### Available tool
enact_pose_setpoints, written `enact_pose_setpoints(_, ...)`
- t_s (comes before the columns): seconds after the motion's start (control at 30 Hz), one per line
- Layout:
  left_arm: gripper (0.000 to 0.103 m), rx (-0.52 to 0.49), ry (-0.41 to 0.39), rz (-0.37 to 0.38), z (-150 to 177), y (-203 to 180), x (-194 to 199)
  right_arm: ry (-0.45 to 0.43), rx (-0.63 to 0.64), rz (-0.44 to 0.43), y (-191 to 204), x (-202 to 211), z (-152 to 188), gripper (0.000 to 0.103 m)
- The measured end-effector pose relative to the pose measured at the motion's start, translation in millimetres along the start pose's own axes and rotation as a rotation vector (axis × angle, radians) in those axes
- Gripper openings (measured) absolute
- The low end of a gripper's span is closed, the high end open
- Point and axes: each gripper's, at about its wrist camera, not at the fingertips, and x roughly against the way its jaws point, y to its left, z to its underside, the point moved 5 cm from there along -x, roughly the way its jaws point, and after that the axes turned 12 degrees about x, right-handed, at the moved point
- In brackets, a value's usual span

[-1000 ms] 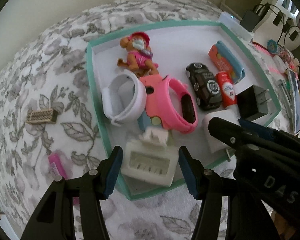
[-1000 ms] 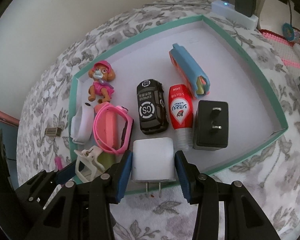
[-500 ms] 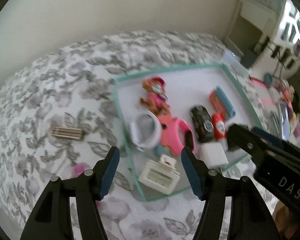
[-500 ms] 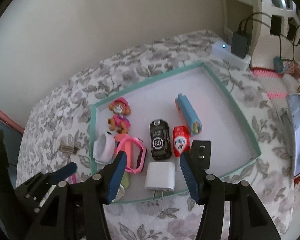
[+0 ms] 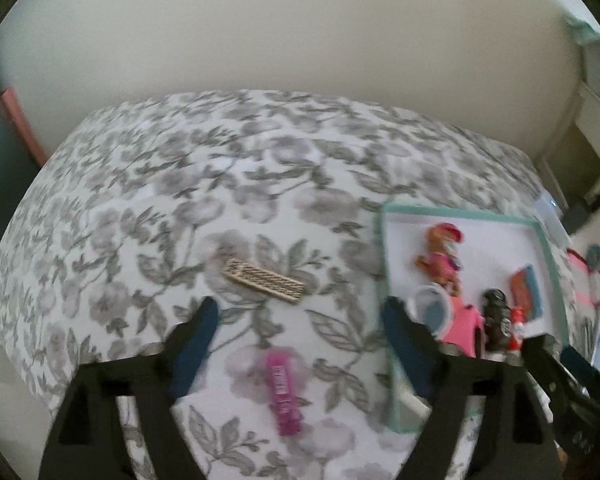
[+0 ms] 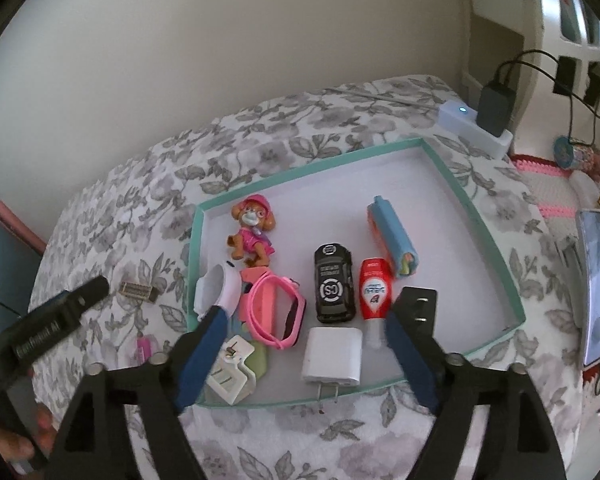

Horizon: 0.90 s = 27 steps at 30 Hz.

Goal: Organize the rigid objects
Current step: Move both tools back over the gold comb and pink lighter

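Note:
A teal-rimmed white tray [image 6: 476, 208] lies on the floral bedspread and holds a dog figurine [image 6: 252, 228], white band [image 6: 216, 292], pink watch [image 6: 276, 316], black toy car [image 6: 334, 284], red tube [image 6: 374, 292], blue-orange case [image 6: 392, 236], black plug [image 6: 418, 312], white charger [image 6: 332, 356] and white clip [image 6: 230, 376]. My right gripper [image 6: 304, 336] is open and empty above the tray's near edge. My left gripper [image 5: 300, 324] is open and empty above the bedspread, between a beige comb-like clip [image 5: 265, 280] and a pink tube [image 5: 284, 392]. The tray also shows at the right of the left wrist view [image 5: 382, 264].
A white power strip [image 6: 474, 126] with a black adapter sits beyond the tray. A tablet-like slab [image 6: 598, 280] and colourful clutter lie at the right. The beige wall stands behind the bed. The left gripper's body [image 6: 48, 324] reaches in at the left of the right wrist view.
Both grippers have pulled back and up from the tray. The left one has let go of the white clip and swung left over the bedspread. The right one has released the white charger.

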Motion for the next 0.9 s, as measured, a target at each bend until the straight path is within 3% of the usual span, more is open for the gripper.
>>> enact_pose_setpoints(0.17, 0.090, 0.069, -0.009, -0.022, -9, 26, -5, -0.002, 0.045, 0.016, 10, -3, 1, 0.103)
enact_pose_setpoints(0.47, 0.101, 0.144, -0.030, -0.091, -22, 76, -11, -0.011, 0.096, 0.032, 26, -8, -1, 0.103)
enact_pose_setpoints(0.7, 0.101, 0.220, -0.022, -0.099, -28, 107, -12, -0.020, 0.094, -0.060, 54, -14, -3, 0.103)
enact_pose_setpoints(0.9, 0.101, 0.175, 0.035, -0.098, -24, 108, -25, -0.030, 0.181, -0.126, 98, -20, -4, 0.103)
